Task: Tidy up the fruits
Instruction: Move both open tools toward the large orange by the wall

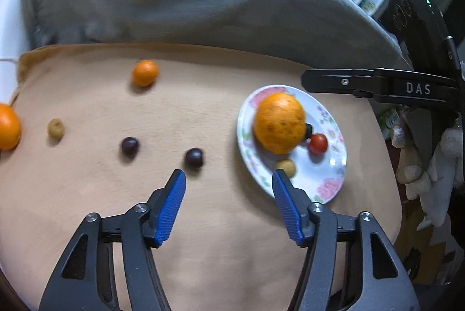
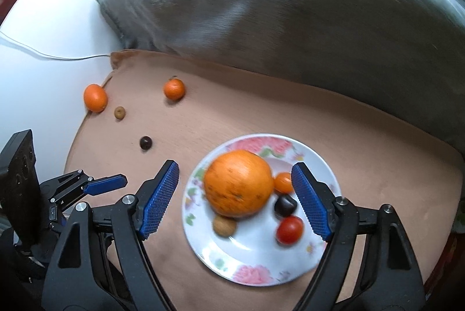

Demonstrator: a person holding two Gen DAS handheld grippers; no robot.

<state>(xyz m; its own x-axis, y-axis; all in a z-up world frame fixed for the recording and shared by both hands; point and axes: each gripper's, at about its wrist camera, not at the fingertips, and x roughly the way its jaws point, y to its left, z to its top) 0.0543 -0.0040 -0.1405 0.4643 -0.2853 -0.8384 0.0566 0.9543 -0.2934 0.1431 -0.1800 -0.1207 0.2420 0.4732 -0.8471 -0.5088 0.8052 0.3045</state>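
Left wrist view: my left gripper [image 1: 228, 180] hangs released and empty over the tan cloth [image 1: 203, 224], jaws wide apart, the near grape [image 1: 194, 157] just beyond its left pad. A second grape [image 1: 129, 146], a yellowish berry [image 1: 55, 129], a tangerine [image 1: 145, 73] and another tangerine [image 1: 7, 126] at the cloth's left edge lie loose. The plate [image 1: 334, 165] to the right carries the big orange [image 1: 279, 122], a tomato [image 1: 318, 143] and a few small fruits. I judge the sorting about half done, with the near grape the likely next pick: drop the jaws around it and close gently, since it may roll on the soft cloth

Right wrist view: my right gripper [image 2: 235, 174] hovers released over the plate [image 2: 247, 267], holding nothing, its pads either side of the big orange [image 2: 238, 183]. The left gripper's blue pad [image 2: 106, 184] shows at left, low over the cloth
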